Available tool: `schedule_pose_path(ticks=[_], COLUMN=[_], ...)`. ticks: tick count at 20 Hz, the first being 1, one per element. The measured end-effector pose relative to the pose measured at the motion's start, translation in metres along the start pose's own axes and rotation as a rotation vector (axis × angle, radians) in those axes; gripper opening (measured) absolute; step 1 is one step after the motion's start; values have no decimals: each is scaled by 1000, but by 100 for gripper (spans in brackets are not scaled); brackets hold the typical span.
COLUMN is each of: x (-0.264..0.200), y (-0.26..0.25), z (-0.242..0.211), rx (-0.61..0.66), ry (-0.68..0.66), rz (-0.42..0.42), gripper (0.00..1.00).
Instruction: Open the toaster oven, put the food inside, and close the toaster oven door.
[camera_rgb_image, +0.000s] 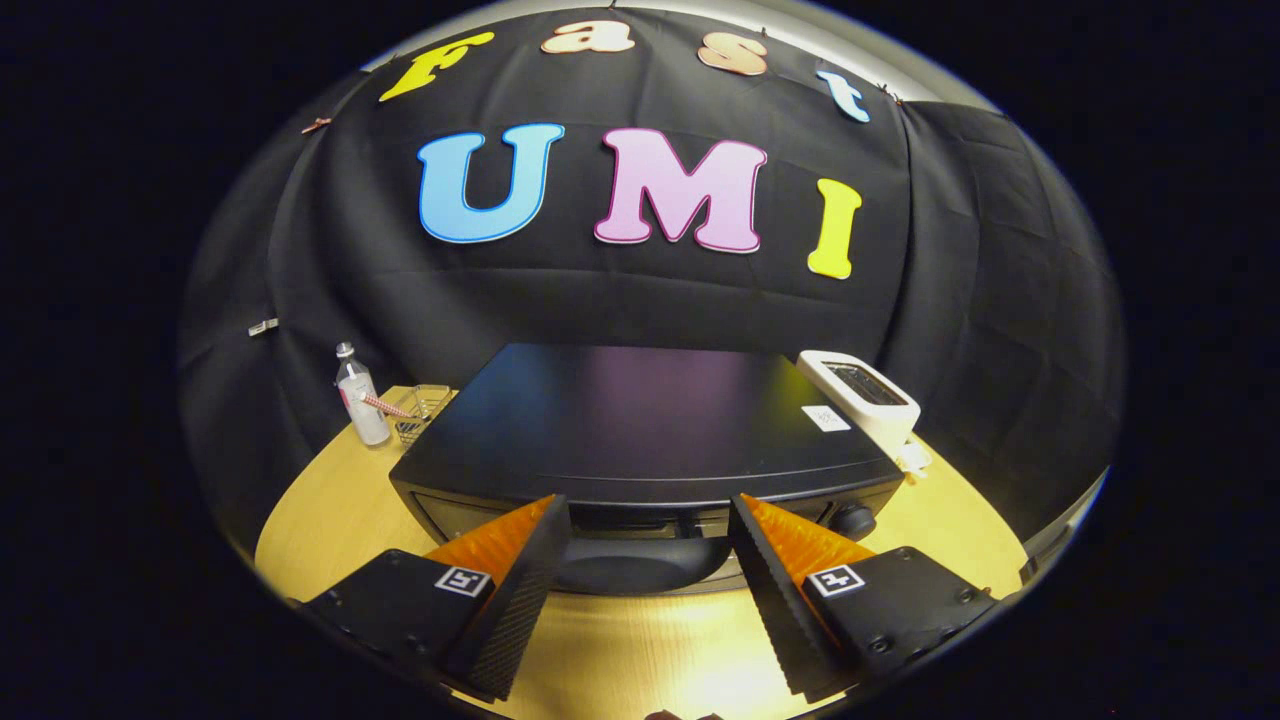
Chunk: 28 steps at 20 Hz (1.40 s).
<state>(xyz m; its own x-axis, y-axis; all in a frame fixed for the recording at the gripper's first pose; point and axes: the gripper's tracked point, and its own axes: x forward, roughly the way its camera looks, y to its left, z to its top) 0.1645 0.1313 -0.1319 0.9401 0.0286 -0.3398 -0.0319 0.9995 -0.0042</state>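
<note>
I hold my gripper (648, 560) up in front of the black toaster oven (640, 420), and its two fingers are wide apart with nothing between them. The orange and black fingers point at the front of the oven, one on each side of the dark curved handle (640, 565) that sticks out from the door. The handle sits in the gap between my fingers, just ahead of them, and I am not touching it. The oven stands on a light wooden table (330, 510) and I see its flat top from above. A round knob (856, 520) is on the front, just beyond my one finger. The door looks shut to me, but I see the front only from a steep angle, so I am not fully sure. So I think the job is at its very start: the door has to be pulled open, then the food goes in, then the door gets shut. I cannot spot the food from here. Behind the oven on one side stand a small clear bottle (358, 400) and a little wire basket (425, 410) with a striped stick-like thing poking out. On the other side is a white box (862, 395) with a dark window on top, just beside the oven's back corner. My next move should be to grab the handle and pull it toward me and down.
</note>
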Motion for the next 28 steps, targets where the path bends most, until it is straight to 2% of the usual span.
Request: schedule_pose_path(ticks=[2,11,23,28], x=[-1,-24,-74,-87], y=[2,0,-2,-2], z=[0,-18,-90,-134], rx=[21,20,10,6], ry=[9,35,161,248], rz=[6,17,73,89], gripper=[96,96,95,96])
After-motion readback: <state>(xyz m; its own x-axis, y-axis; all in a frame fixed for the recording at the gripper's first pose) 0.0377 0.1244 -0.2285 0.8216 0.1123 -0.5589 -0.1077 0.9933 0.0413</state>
